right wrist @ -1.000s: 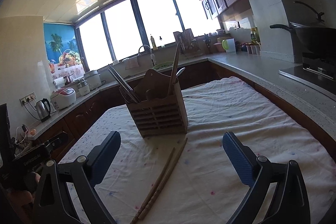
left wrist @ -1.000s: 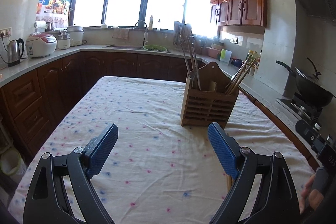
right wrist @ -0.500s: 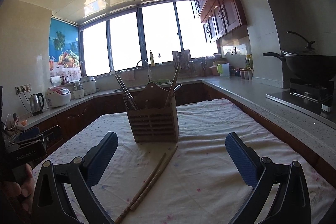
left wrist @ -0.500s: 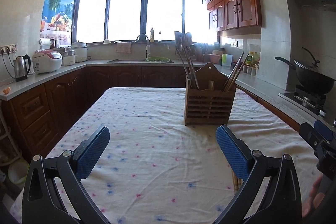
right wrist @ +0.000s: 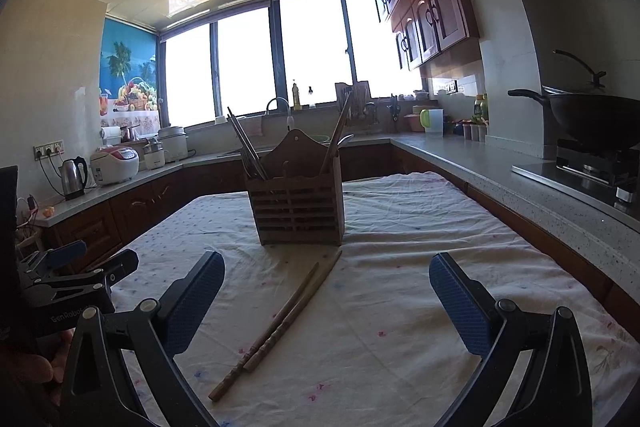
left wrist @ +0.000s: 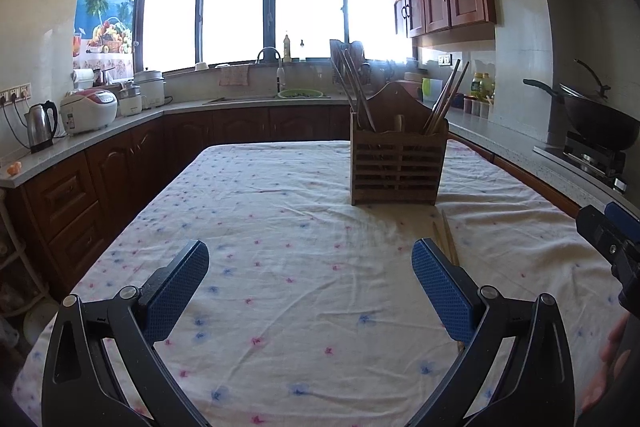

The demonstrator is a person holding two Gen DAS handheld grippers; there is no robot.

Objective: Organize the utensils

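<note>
A slatted wooden utensil holder stands on the table's floral cloth, with chopsticks and other utensils upright in it; it also shows in the right wrist view. Two wooden chopsticks lie on the cloth in front of the holder, between my right gripper's fingers; in the left wrist view the chopsticks show beside the right finger. My left gripper is open and empty above the cloth. My right gripper is open and empty, just above the chopsticks.
Counters run around the table: kettle and rice cooker at left, sink under the window, wok on the stove at right. The right gripper shows at the left view's right edge; the left gripper shows at the right view's left edge.
Both grippers have tilted up and drawn back a little from the holder. The chopsticks now lie more fully between the right fingers. Both grippers stay open.
</note>
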